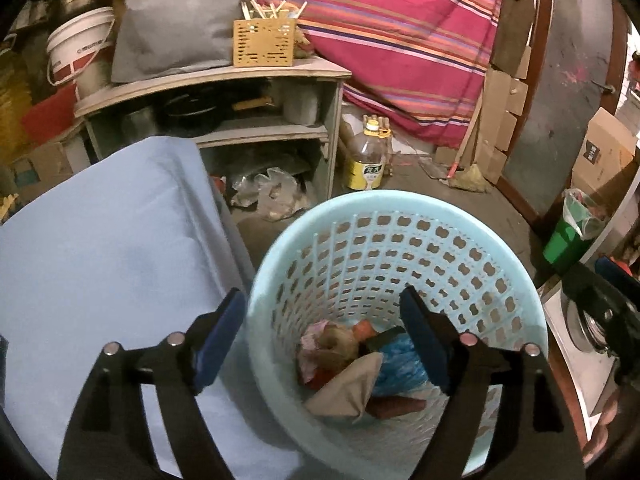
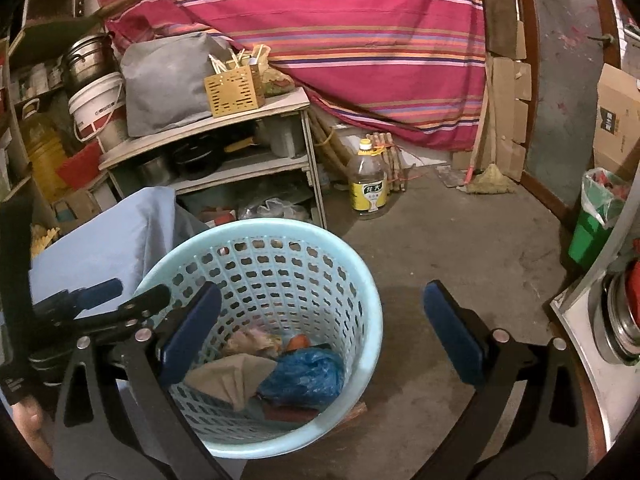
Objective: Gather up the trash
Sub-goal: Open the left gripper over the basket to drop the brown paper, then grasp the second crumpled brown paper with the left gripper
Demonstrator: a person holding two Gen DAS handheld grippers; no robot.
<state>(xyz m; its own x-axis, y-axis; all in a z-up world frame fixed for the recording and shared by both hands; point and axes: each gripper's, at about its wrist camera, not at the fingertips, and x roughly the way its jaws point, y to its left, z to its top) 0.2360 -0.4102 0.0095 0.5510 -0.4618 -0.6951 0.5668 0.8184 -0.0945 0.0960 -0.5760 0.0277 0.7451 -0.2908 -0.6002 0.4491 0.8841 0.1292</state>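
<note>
A light blue perforated waste basket (image 1: 460, 224) stands on the floor; it also shows in the right wrist view (image 2: 360, 264). Inside lie a tan paper piece (image 1: 352, 392), a blue plastic bag (image 1: 396, 364) and crumpled pink and orange scraps (image 1: 320, 340). The same tan paper (image 2: 236, 376) and blue bag (image 2: 308, 372) show in the right wrist view. My left gripper (image 1: 324, 344) is open and empty above the basket's near rim. My right gripper (image 2: 320, 336) is open and empty above the basket's right side. The left gripper also shows at the left of the right wrist view (image 2: 100, 300).
A light blue cloth (image 1: 108, 248) covers a surface left of the basket. Behind stand a grey shelf unit (image 1: 224, 120), an oil bottle (image 1: 368, 156), a striped red cloth (image 1: 400, 32) and a broom (image 1: 468, 168). A green bin (image 2: 592, 220) and a metal counter edge (image 2: 584, 344) lie right.
</note>
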